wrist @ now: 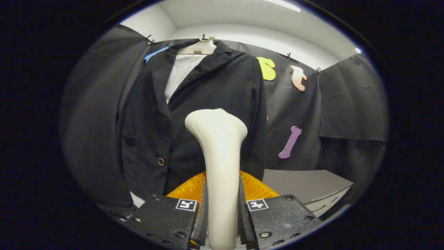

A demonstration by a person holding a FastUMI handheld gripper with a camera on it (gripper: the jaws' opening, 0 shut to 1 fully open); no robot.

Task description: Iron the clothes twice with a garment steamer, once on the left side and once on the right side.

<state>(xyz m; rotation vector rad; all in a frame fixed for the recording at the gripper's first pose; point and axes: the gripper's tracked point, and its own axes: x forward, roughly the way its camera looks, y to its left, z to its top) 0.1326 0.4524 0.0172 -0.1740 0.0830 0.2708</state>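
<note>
Around you: a booth wall of black cloth (343, 100), hung in panels and held along its top edge by small clips (288, 55). Above the cloth, a plain white upper wall (312, 48) curving into a white ceiling (222, 14), with a bright strip light (282, 5) at the top. Low down beyond the cloth, a grey cabinet top (305, 184), its front edge just below.

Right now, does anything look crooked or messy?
Nothing stands out. The black jacket hangs straight on its hanger, front closed. The steamer stands upright, gripped between the jaws of the gripper, its head just ahead of the jacket.
</note>
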